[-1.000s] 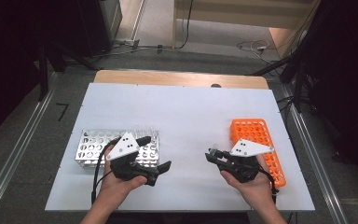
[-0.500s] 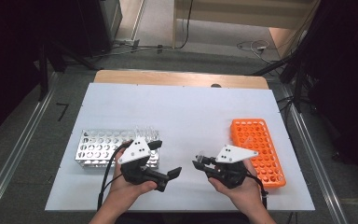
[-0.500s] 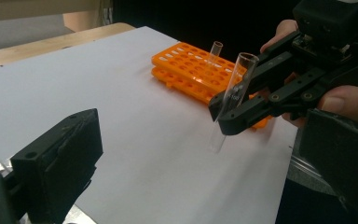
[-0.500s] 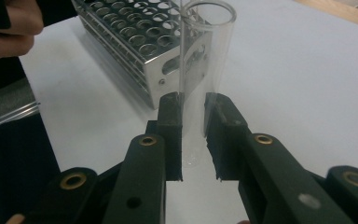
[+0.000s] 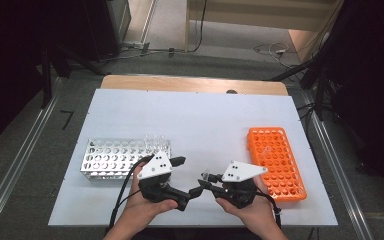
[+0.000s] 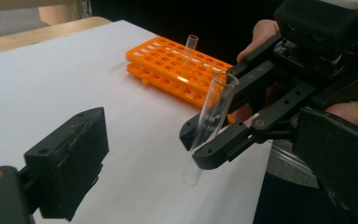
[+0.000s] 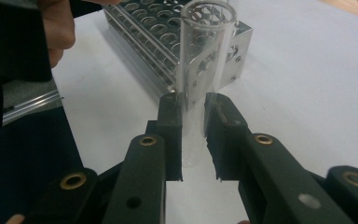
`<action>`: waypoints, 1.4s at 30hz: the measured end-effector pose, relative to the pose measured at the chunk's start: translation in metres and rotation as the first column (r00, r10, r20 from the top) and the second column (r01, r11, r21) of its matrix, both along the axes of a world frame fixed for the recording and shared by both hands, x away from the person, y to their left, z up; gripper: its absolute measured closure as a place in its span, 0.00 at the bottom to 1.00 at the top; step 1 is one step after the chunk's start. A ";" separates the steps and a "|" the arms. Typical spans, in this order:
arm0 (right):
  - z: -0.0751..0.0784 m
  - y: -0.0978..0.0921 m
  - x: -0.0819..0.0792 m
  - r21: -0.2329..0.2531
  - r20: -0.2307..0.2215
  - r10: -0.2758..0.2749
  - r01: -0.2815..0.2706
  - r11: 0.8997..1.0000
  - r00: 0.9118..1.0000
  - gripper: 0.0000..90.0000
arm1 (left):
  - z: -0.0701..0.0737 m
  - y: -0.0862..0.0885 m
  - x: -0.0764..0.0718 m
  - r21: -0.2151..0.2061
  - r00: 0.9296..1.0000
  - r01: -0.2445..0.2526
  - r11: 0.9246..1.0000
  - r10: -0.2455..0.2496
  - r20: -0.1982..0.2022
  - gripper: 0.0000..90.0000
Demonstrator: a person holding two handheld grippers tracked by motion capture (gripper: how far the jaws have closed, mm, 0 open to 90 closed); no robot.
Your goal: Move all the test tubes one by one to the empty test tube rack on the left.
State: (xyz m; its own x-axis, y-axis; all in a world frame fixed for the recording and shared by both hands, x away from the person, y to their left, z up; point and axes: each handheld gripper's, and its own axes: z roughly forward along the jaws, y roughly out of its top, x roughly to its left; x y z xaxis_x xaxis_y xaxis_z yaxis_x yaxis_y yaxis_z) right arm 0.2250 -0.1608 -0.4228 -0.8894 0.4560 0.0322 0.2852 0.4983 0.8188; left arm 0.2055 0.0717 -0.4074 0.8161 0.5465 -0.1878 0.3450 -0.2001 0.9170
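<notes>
Sitting at the left of the white bench (image 5: 205,120) is the metal rack (image 5: 112,157), with the left gripper (image 5: 180,182) just near-right of it, fingers spread wide and empty. Right beside it, the right gripper (image 5: 202,181) has its fingers pinched on a clear test tube (image 6: 209,126), held upright over the near middle. Orange rack (image 5: 275,162) is far right, one tube (image 6: 190,44) in it.

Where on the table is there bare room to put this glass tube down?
The white table is bare across its far half and in the middle, between the metal rack and the orange rack. It is crowded at the near edge, where the left gripper and right gripper, holding the glass tube, nearly meet.
</notes>
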 end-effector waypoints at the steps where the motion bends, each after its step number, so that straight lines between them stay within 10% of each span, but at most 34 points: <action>1: 0.000 0.001 0.000 0.001 0.001 0.006 -0.006 1.000 1.000 0.82 | 0.000 -0.001 0.000 0.000 1.000 0.004 1.000 -0.004 -0.001 0.07; 22: -0.001 0.010 -0.008 -0.005 -0.004 0.047 -0.047 0.999 0.999 0.82 | 0.001 -0.015 -0.009 0.056 0.999 0.011 0.998 -0.013 0.038 0.74; 42: 0.000 0.010 -0.008 0.023 -0.012 0.049 -0.049 0.999 0.999 0.81 | 0.003 -0.014 -0.010 0.064 0.997 -0.009 0.998 0.004 0.079 0.85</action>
